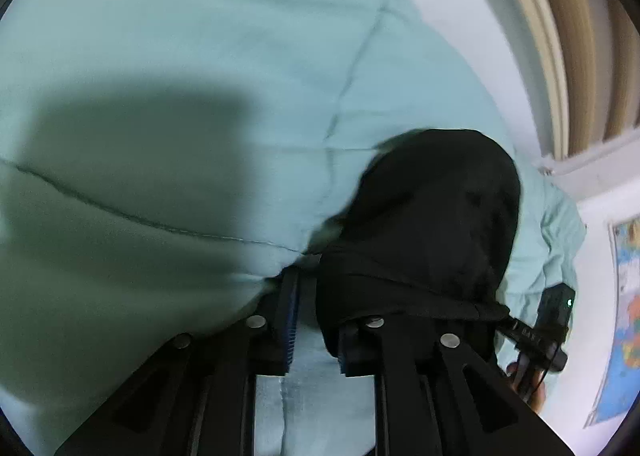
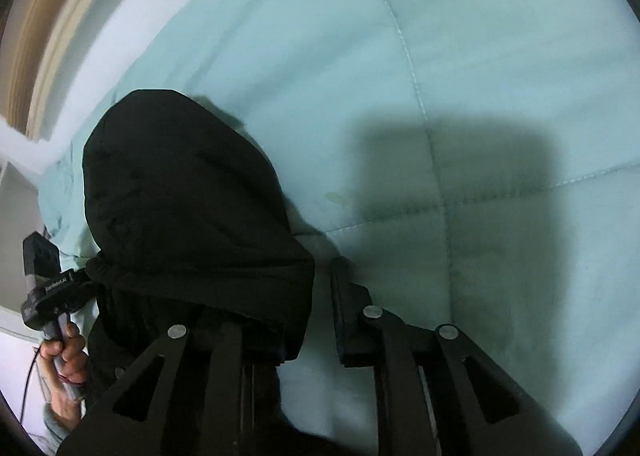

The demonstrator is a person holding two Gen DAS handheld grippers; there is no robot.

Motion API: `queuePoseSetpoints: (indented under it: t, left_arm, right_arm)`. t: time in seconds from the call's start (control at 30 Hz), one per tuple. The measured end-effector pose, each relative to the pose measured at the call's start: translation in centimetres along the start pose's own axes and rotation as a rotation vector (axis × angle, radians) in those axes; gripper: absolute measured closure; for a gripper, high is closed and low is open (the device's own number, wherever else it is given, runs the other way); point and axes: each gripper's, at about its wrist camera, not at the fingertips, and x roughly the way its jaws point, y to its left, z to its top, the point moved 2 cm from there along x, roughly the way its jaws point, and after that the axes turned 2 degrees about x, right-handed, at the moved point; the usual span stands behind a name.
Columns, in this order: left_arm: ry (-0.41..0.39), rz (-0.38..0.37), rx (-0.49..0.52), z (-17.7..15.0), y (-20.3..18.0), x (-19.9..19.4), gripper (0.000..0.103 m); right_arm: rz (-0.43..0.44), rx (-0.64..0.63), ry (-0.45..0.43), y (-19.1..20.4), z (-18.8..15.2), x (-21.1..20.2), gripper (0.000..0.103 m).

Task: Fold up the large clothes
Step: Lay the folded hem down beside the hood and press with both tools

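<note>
Left wrist view: looking down along the left gripper (image 1: 316, 320) at a pale mint-green quilted bedspread (image 1: 180, 76) filling most of the frame. Hanging over the right-hand finger (image 1: 362, 344) — a limp black fabric garment (image 1: 432, 216), bunched and draping forward and to the right of the jaw gap. Jaws standing visibly apart, with bedspread showing in the gap between them; whether any hem is being pinched, not possible to tell, since the cloth is covering that finger's tip. At the far right, holding the garment's other bunched end, the right gripper (image 1: 520, 330), pinched closed on the cloth.

Right wrist view: mirroring the same arrangement. Looking along the right gripper (image 2: 308, 320) with the black garment now draping over the left-hand finger (image 2: 264, 340) and mounding forward-left above the bedspread (image 2: 460, 56). Jaws again parted by a gap showing bedspread; grip on the cloth hidden. At the left edge, the left gripper (image 2: 76, 284) meeting the garment's gathered edge, a bare hand (image 2: 66, 356) wrapping its handle.

Judging from both views: garment stretching sideways between the two grippers — long axis running left to right, neither hand clearly nearer.
</note>
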Motion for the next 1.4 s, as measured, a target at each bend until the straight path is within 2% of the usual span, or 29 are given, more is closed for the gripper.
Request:
queuePoseSetpoints:
  t: [0.03,0.1,0.2,0.33,0.4,0.47,0.5,0.53,0.6,0.67,0.7,0.83,0.87,0.9,0.93,1.0,1.13,1.23,1.4]
  left_arm:
    - [-0.011,0.016,0.028,-0.1,-0.5,-0.5,0.077]
    - [-0.032,0.053,0.071,-0.6,-1.4,-2.0,0.067]
    - [-0.076,0.056,0.095,-1.2,-2.4,-4.6,0.065]
    - [-0.155,0.107,0.158,-1.5,-4.7,-8.6,0.065]
    - [-0.209,0.104,0.199,-1.7,-6.6,-11.1,0.063]
    - [-0.279,0.075,0.223,-1.0,-8.0,-13.0,0.046]
    - [-0.318,0.054,0.235,-0.3,-9.3,-13.3,0.035]
    - [-0.326,0.042,0.248,0.4,-10.3,-13.1,0.033]
    - [-0.302,0.041,0.263,1.9,-11.4,-11.3,0.033]
    - [-0.252,0.064,0.267,2.7,-11.0,-9.1,0.033]
    - [-0.200,0.096,0.266,3.0,-10.4,-7.0,0.033]
    - [-0.005,0.119,0.248,1.6,-7.3,-1.7,0.033]
    - [0.060,0.162,0.238,0.9,-5.9,0.0,0.033]
    - [0.097,0.179,0.217,0.4,-4.7,1.2,0.031]
    - [0.112,0.159,0.190,0.1,-3.9,1.7,0.029]
    - [0.092,0.114,0.148,-0.1,-2.7,2.2,0.028]
    - [0.064,0.150,0.212,-0.2,-4.0,1.4,0.028]
    - [0.007,0.119,0.216,-0.1,-4.7,-0.7,0.029]
    - [-0.134,0.080,0.224,1.1,-6.1,-5.9,0.029]
  right_arm:
    - [-0.012,-0.013,-0.001,0.2,0.1,-0.3,0.087]
    - [-0.057,-0.060,-0.005,0.9,0.0,-1.5,0.070]
    - [-0.061,-0.107,-0.035,1.9,-0.5,-4.8,0.051]
    - [-0.035,-0.165,-0.079,3.2,-1.5,-9.2,0.048]
    - [-0.031,-0.196,-0.126,4.4,-1.4,-11.5,0.040]
    - [-0.021,-0.213,-0.175,5.7,-0.6,-12.8,0.038]
    - [-0.011,-0.222,-0.189,6.7,0.0,-12.9,0.038]
    - [-0.008,-0.228,-0.194,7.3,0.5,-12.9,0.038]
    - [-0.026,-0.238,-0.193,8.8,1.8,-11.4,0.038]
    - [-0.007,-0.245,-0.160,9.9,2.4,-9.3,0.038]
    - [-0.012,-0.243,-0.130,9.9,2.5,-7.8,0.038]
    - [-0.085,-0.288,-0.023,8.6,1.3,-4.5,0.039]
    - [-0.101,-0.298,0.015,7.9,0.5,-3.4,0.039]
    - [-0.122,-0.300,0.047,7.1,-0.2,-2.3,0.039]
    - [-0.136,-0.297,0.063,6.6,-0.6,-1.4,0.039]
    - [-0.129,-0.275,0.072,5.4,-1.0,-0.3,0.039]
    - [-0.134,-0.269,0.065,5.1,-1.0,-0.2,0.039]
    - [-0.110,-0.270,0.054,5.4,-0.9,-1.6,0.039]
    - [-0.033,-0.263,0.006,5.4,-0.3,-5.6,0.038]
